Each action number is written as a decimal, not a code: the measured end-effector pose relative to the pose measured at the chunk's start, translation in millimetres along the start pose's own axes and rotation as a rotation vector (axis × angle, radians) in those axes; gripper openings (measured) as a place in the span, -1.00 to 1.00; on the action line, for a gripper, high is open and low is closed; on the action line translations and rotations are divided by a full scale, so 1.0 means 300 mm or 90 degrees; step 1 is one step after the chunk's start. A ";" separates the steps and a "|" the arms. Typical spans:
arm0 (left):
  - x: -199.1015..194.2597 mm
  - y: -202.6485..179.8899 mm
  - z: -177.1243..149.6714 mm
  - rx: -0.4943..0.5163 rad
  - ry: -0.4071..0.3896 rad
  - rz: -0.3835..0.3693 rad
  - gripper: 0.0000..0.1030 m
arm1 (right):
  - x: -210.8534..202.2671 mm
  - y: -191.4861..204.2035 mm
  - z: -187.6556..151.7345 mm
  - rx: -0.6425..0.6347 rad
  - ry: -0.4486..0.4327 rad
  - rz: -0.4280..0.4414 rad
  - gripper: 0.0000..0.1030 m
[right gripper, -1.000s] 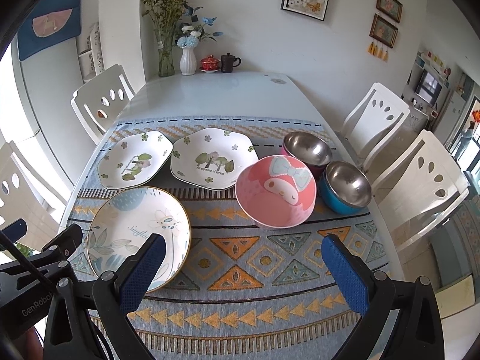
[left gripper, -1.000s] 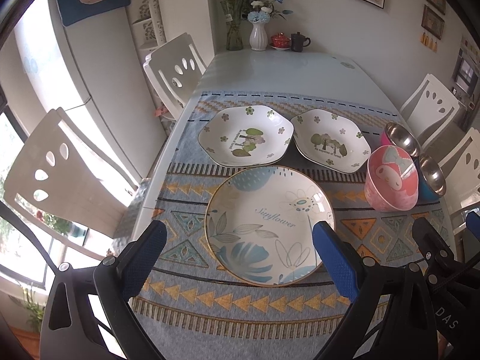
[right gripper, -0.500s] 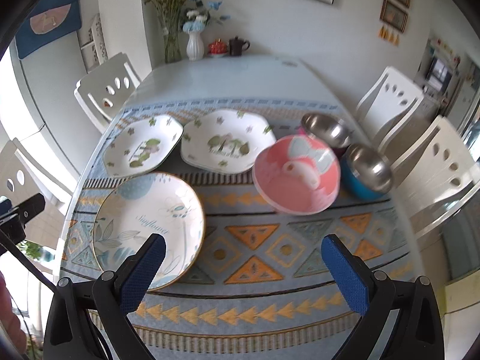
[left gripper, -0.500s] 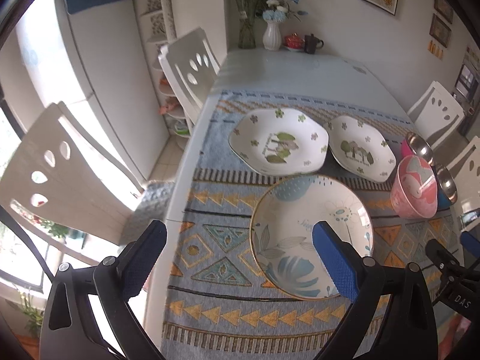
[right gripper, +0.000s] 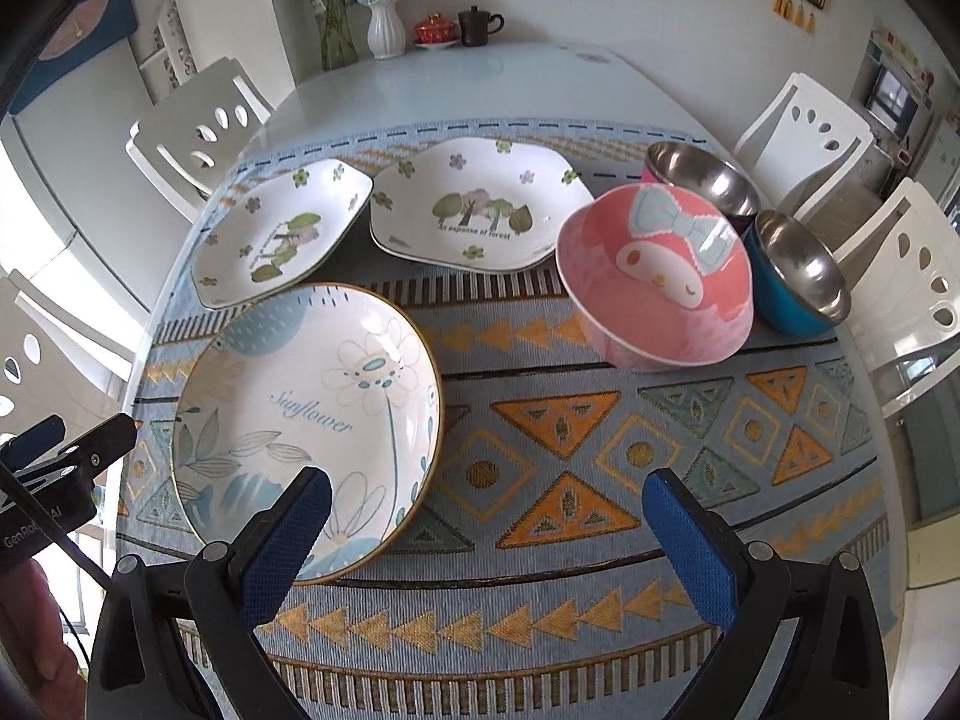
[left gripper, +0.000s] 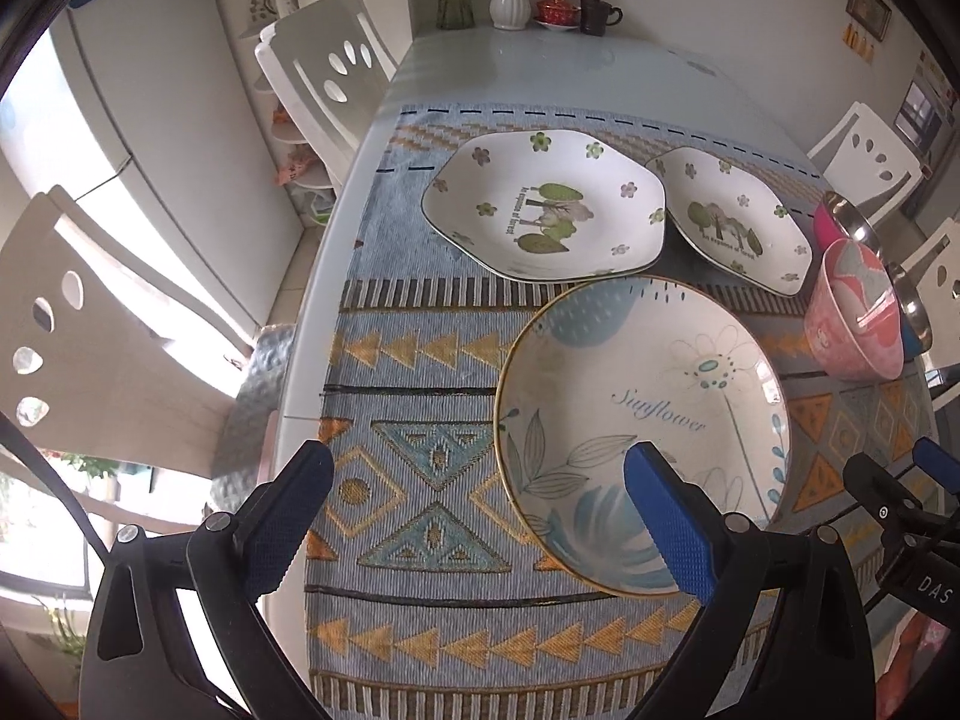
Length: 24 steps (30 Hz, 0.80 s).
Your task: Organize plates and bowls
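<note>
A round "Sunflower" plate [left gripper: 642, 414] [right gripper: 306, 420] lies on the patterned table runner near the front left. Behind it lie two white plates with tree prints, a left one [left gripper: 546, 204] [right gripper: 282, 240] and a right one [left gripper: 738, 219] [right gripper: 474, 210]. A pink bowl [left gripper: 855, 318] [right gripper: 657, 282] stands to the right, with two steel bowls [right gripper: 702, 177] [right gripper: 798, 270] behind it. My left gripper [left gripper: 474, 516] is open above the runner, its right finger over the Sunflower plate's near edge. My right gripper [right gripper: 486, 534] is open and empty above the runner in front of the pink bowl.
The glass table [right gripper: 456, 84] carries a vase [right gripper: 386, 30], a red lidded cup [right gripper: 433, 30] and a dark mug [right gripper: 477, 27] at its far end. White chairs [right gripper: 198, 126] [right gripper: 804, 132] stand on both sides. The table's left edge [left gripper: 324, 276] is close to my left gripper.
My left gripper has swung left toward the table edge, then lowered nearer the Sunflower plate. My right gripper has moved closer to the table. Both stay open and the dishes have not moved.
</note>
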<state>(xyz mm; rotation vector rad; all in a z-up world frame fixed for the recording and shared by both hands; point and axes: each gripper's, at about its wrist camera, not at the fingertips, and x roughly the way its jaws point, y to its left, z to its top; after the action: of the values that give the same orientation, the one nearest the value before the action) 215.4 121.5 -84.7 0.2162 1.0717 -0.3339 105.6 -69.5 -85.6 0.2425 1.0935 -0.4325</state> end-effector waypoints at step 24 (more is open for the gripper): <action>0.280 0.016 -0.018 -0.024 0.086 -0.134 -0.31 | 0.320 0.030 0.023 0.042 0.081 0.138 -0.49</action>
<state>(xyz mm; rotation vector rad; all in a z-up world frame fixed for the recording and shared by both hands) 249.2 114.0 -161.4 0.0935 1.2371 -0.4925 152.5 -85.3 -168.6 0.4478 1.1639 -0.2615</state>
